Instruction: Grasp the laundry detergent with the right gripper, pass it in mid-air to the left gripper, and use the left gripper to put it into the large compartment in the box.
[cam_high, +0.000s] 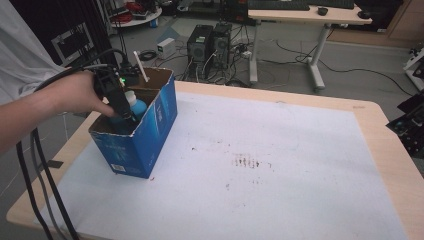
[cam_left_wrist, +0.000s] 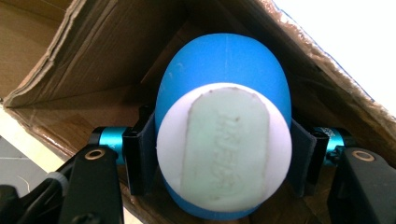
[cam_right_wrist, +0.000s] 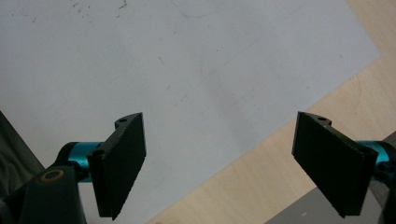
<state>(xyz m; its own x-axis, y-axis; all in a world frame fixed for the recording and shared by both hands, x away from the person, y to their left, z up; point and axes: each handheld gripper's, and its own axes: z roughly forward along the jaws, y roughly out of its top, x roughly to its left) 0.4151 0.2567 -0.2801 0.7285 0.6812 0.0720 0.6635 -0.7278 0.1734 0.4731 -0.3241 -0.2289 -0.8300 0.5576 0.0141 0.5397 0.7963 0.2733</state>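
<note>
The blue bottle with its white cap end facing the left gripper's camera sits inside the blue cardboard box, close against one of the brown inner walls. The left gripper reaches down into the open top of the box, and its two jaws press against opposite sides of the bottle, pinching it just behind the cap. In the high view the bottle shows between the box walls, near the left rear corner of the table.

Step in hand, as judged: grasp secured on the bottle inside the box, at the point of either lifting it out or setting it down. Which of the two cannot be told.

The right gripper hangs over the white table covering near its edge, jaws spread wide, holding nothing.

Next move, if extraction is intended: raise the bottle straight up, keeping it clear of the torn cardboard rim. The box is light and could tip or ride up with the bottle; the free right gripper could brace it.
</note>
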